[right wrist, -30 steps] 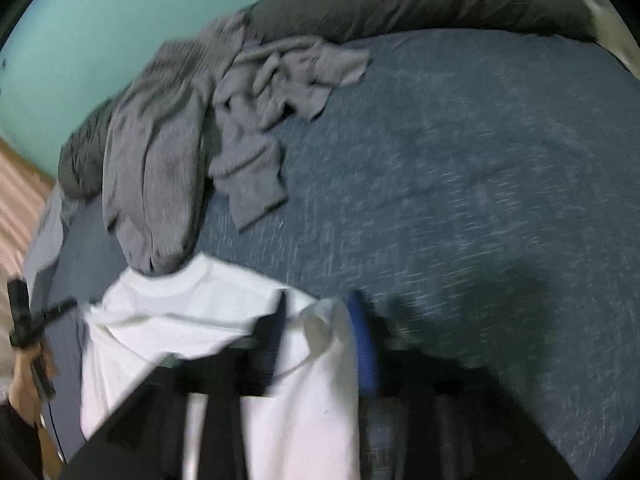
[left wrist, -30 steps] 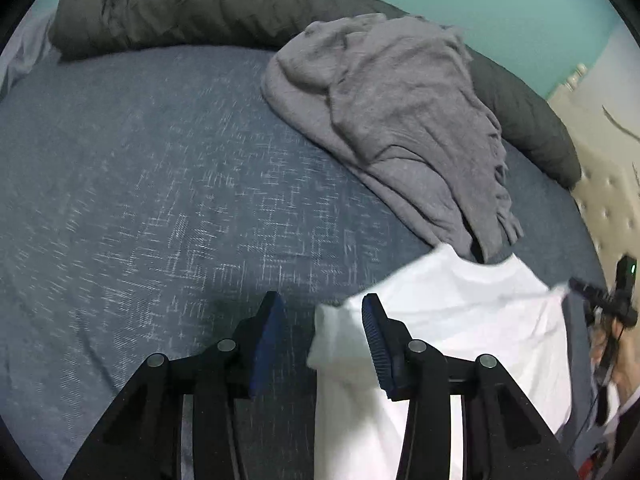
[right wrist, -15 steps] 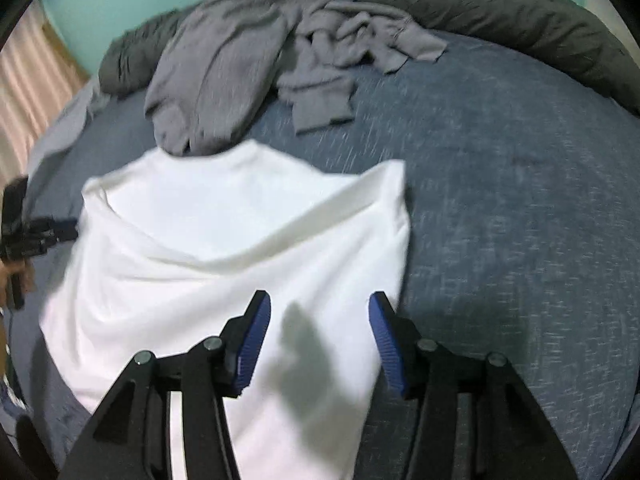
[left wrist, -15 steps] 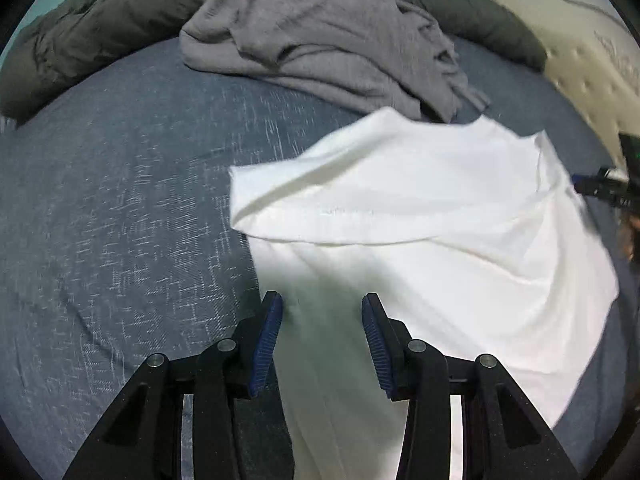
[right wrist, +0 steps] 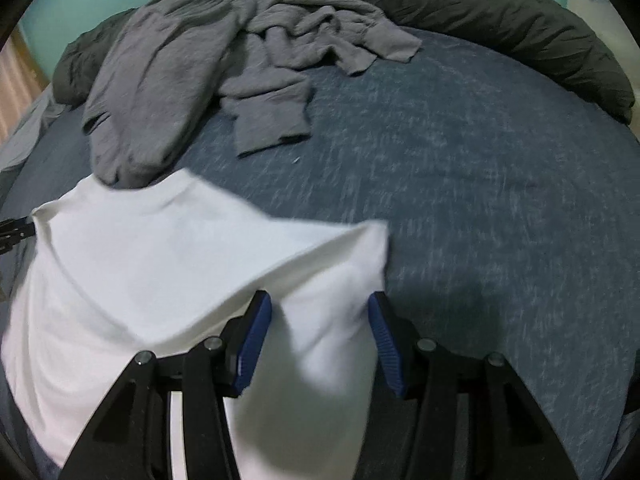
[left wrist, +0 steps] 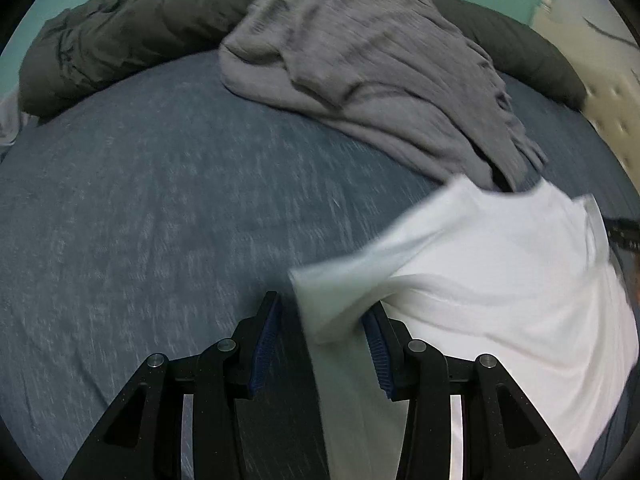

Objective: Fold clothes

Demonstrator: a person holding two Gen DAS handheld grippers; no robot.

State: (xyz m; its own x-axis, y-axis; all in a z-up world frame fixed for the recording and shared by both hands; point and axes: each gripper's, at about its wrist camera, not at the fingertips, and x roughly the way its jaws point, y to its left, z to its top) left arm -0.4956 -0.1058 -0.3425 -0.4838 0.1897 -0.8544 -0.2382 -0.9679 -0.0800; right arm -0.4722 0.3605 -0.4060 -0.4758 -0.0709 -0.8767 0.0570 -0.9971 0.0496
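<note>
The room light is dim and soft, with no glare. Both fisheye views bow hard at the rim, black corners all round. Motion blur smears the white shirt (left wrist: 500,280) at 3 o'clock (its edge ghosted) and streaks the blue bedsheet (right wrist: 460,184). A faint shadow lies at 4 o'clock there.

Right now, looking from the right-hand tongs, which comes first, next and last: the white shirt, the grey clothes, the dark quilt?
1. White shirt: between and left of the open right tongs.
2. Grey clothes: heaped beyond the shirt, upper left.
3. Dark quilt: rolled along the bed's far edge.
</note>
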